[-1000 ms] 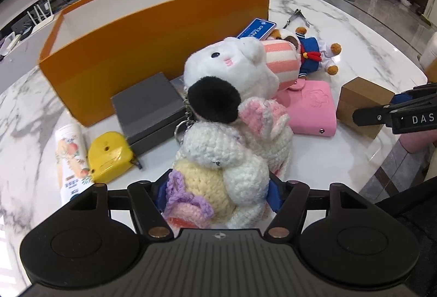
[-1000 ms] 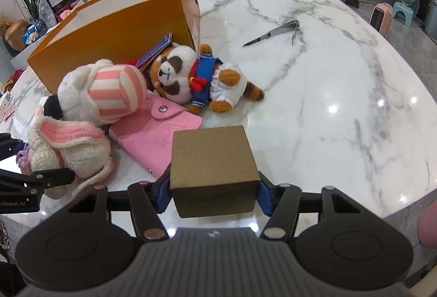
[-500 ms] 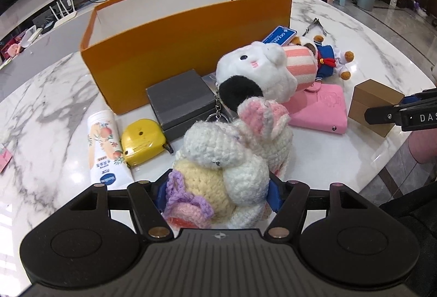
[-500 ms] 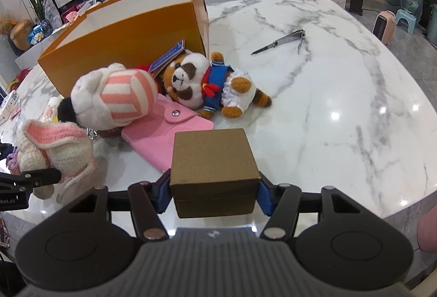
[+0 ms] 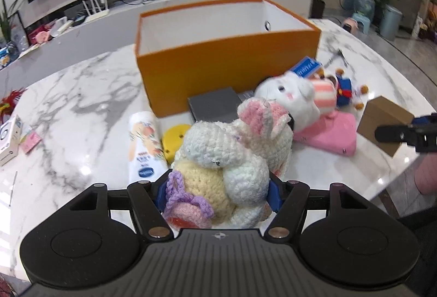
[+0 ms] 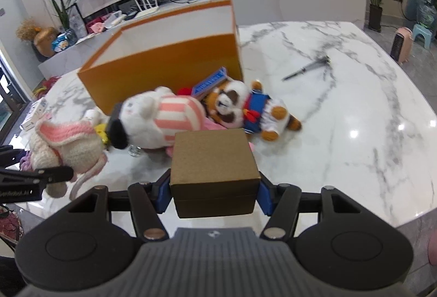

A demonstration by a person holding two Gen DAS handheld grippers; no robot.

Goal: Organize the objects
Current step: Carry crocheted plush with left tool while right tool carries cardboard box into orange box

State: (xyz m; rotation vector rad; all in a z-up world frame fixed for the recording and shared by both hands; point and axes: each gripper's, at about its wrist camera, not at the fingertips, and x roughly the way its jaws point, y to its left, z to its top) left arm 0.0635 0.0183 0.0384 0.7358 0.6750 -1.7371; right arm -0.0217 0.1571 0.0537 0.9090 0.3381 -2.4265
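Both grippers risen since earlier frames; we note orange open-topped cardboard box (image 5: 226, 62) now showing its white interior.

Left wrist view: left gripper (image 5: 218, 194) clamped on white-and-yellow crocheted plush rabbit (image 5: 229, 157), jaws moderately spread by soft bulk. Rabbit clear of marble table (image 5: 76, 116). Long axis runs away from camera, pink-eared head pointing toward box; we judge this a carry for drop-in.

Right wrist view: right gripper (image 6: 214, 191) clamped on brown square cardboard box (image 6: 214, 165), held level, lid up, pads on side faces. No clear long axis.
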